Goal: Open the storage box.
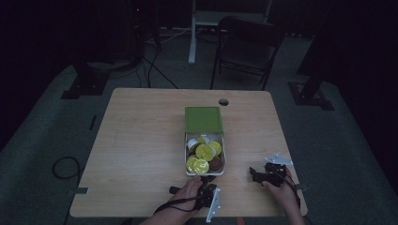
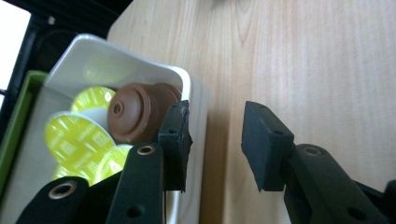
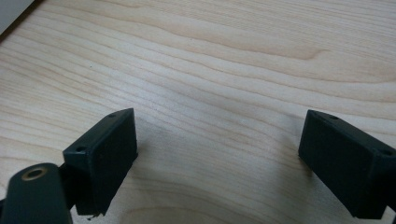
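A white tray (image 1: 186, 159) sits mid-table, holding several yellow-lidded capsules (image 1: 204, 151) and a brown capsule (image 1: 215, 163). A green lid (image 1: 202, 119) lies against its far end. My left gripper (image 1: 206, 180) is at the tray's near end. In the left gripper view, my left gripper (image 2: 215, 140) straddles the tray wall (image 2: 198, 93): one jaw is inside by the brown capsule (image 2: 133, 112) and yellow capsules (image 2: 77, 137), the other outside over the wood. A gap shows beside the wall, so it is open. My right gripper (image 1: 253, 174) (image 3: 219, 154) rests open over bare table.
The wooden table (image 1: 141, 140) has a cable hole (image 1: 223, 101) near its far edge. A dark chair (image 1: 246, 44) stands beyond the table. A cable loop (image 1: 65, 166) lies on the floor at the left. The room is dim.
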Demonstrator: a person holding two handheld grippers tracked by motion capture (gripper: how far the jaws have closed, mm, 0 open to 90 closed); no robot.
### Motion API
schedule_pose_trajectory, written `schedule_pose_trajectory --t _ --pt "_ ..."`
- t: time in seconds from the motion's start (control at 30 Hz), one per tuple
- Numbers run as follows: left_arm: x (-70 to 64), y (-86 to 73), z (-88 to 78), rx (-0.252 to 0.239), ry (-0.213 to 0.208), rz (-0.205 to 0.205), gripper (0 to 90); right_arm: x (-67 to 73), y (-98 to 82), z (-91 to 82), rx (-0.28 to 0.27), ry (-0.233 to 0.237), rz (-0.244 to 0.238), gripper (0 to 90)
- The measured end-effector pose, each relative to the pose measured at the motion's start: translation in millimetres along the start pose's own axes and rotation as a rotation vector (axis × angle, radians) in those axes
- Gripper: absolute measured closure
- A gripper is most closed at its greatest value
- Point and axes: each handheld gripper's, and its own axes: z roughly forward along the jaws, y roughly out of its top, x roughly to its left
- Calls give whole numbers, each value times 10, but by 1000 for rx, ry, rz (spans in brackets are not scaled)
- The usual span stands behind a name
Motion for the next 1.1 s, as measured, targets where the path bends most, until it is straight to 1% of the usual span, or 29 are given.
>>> schedule_pose_trajectory --t 0.03,0.07,0.1,0.13,0.17,0.27,0.37,0.4,0.43,0.5,0.57,0.6,0.73,0.77,0.8,0.87,0.9,0.93,0.97,1.07,1.1 --pt "23 -41 -23 -18 -43 -70 623 0 0 0 0 0 0 110" --pt "23 -41 -23 -18 -43 -70 622 0 0 0 0 0 0 110" --pt "42 -78 -43 -18 -51 -88 622 0 0 0 0 0 0 110" --pt "42 -78 -43 -18 -51 -88 623 0 0 0 0 0 0 110" --pt "50 -126 -56 -31 -78 -150 622 0 0 0 0 0 0 110" --pt "61 -199 -71 -37 -117 -208 622 0 0 0 0 0 0 110" --pt "61 -242 -78 -29 -125 -219 623 0 0 0 0 0 0 110" --pt "61 -267 -85 -32 -132 -238 623 0 0 0 0 0 0 110" --pt "60 -278 -89 -32 -136 -245 623 0 0 0 0 0 0 110" --pt "63 -298 -102 -33 -138 -254 623 0 0 0 0 0 0 110" --pt "63 -298 -102 -33 -138 -254 623 0 0 0 0 0 0 110" --pt "71 -342 -123 -38 -147 -285 623 0 0 0 0 0 0 110" --pt "78 -402 -159 -36 -163 -308 623 0 0 0 0 0 0 110" --pt "78 -402 -159 -36 -163 -308 623 0 0 0 0 0 0 110" --pt "79 -435 -177 -38 -161 -322 623 0 0 0 0 0 0 110" --pt "71 -464 -198 -33 -154 -322 622 0 0 0 0 0 0 110" --pt "71 -464 -198 -33 -154 -322 622 0 0 0 0 0 0 110" --pt "60 -493 -212 -33 -160 -338 622 0 0 0 0 0 0 110" --pt "54 -509 -220 -28 -161 -336 622 0 0 0 0 0 0 110" --pt "50 -563 -256 -25 -158 -353 622 0 0 0 0 0 0 110" --pt "50 -563 -256 -25 -158 -353 622 0 0 0 0 0 0 110"
